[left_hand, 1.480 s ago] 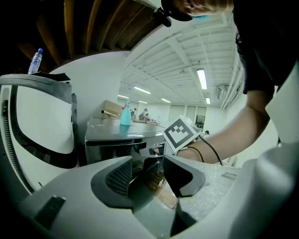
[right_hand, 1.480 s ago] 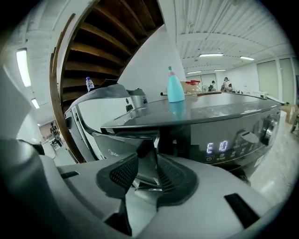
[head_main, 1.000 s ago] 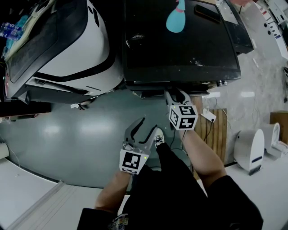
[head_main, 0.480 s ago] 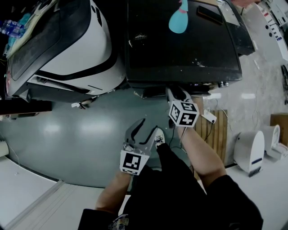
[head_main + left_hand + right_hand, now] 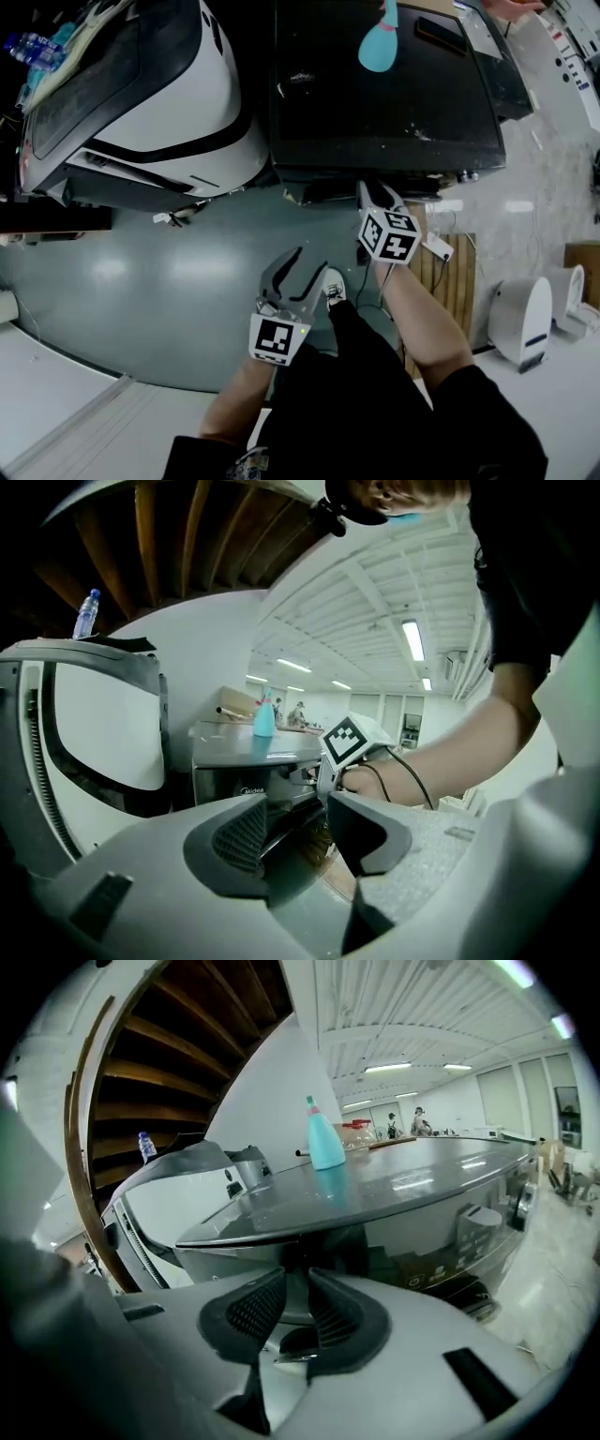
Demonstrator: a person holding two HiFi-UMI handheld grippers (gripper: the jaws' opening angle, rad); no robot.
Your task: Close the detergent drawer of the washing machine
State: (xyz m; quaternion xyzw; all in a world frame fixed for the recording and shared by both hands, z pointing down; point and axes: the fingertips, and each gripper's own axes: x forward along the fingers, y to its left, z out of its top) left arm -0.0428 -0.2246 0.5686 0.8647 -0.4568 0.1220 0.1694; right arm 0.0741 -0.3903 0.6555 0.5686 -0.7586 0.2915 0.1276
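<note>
Right gripper [image 5: 372, 194] jaws had just been closing to a thin empty gap at the dark grey washing machine [image 5: 384, 103]. Left gripper [image 5: 312, 259] jaws stayed wide. Only the gripper views showed the machine's front.

Black short-sleeve top [image 5: 403, 412] (b/w marker cubes [image 5: 389, 236])

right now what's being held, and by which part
Nothing held. Left gripper open; right gripper's jaws have just been closing at the washing machine, nothing between them.
</note>
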